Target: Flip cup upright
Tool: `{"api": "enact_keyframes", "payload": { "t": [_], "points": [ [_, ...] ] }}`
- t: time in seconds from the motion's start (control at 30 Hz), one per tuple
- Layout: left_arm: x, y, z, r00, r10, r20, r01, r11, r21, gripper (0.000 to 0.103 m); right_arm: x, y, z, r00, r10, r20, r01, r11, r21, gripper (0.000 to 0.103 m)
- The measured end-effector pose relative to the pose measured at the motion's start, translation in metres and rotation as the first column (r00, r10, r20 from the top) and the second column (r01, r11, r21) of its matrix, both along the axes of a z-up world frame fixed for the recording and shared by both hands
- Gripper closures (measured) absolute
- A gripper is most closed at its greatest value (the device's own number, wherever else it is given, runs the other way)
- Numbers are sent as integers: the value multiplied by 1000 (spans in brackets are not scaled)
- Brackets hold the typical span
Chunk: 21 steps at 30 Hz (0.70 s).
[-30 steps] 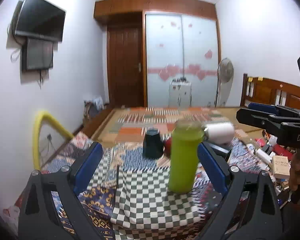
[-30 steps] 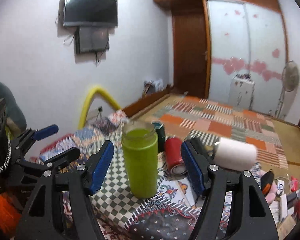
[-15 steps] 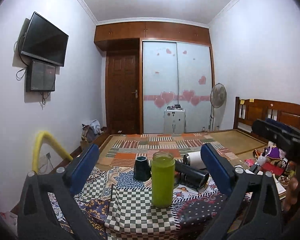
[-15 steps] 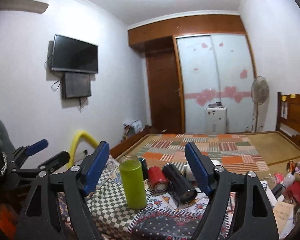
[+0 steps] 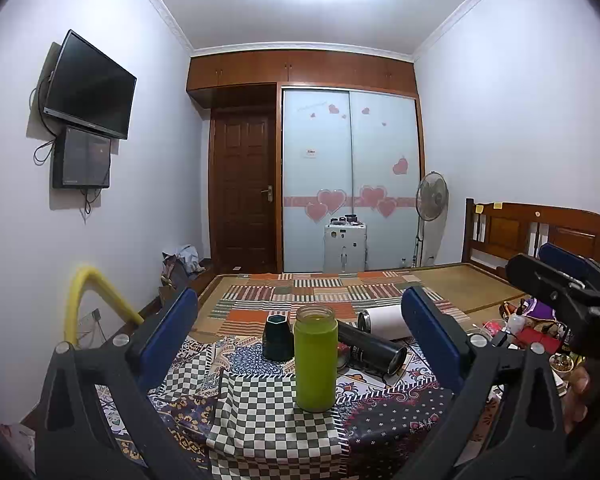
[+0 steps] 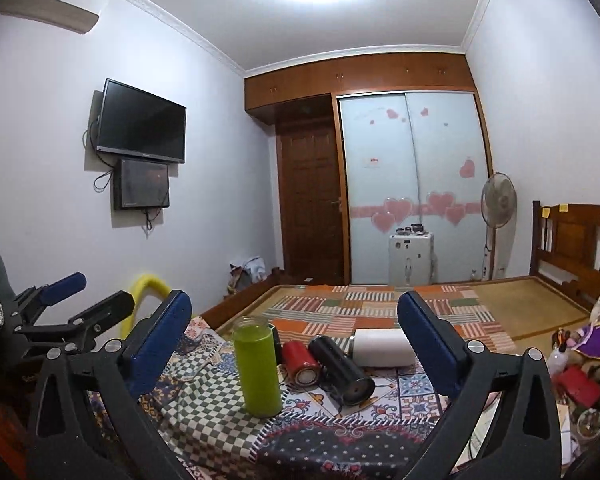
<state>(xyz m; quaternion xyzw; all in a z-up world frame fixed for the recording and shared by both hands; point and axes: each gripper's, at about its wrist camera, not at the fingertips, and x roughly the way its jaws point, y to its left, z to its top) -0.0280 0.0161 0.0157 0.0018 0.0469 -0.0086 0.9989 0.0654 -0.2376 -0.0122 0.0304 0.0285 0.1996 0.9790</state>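
Tall green glass cup (image 5: 315, 362) stands upright, mouth up, on checkered cloth (image 5: 272, 420), lower centre of frame. Left gripper (image 5: 304, 344) spread wide, empty, clear of cup. Right gripper (image 6: 296, 346) likewise spread, empty. Black cylinder (image 6: 342, 370), red can (image 6: 300, 362), white tumbler (image 6: 382, 347) lie sideways right of cup.

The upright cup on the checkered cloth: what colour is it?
Lime green, with a clear glass rim; the cup shows best in the left wrist view.
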Motion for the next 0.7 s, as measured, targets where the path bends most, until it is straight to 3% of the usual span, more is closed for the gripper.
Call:
{"api": "enact_keyframes", "payload": {
  "t": [0.7],
  "points": [
    [2,-1,-2,1000,-16,-3,16,1000,2,0,-3,-4,-6,1000,-7,-5,7,1000,-7,0]
  ]
}}
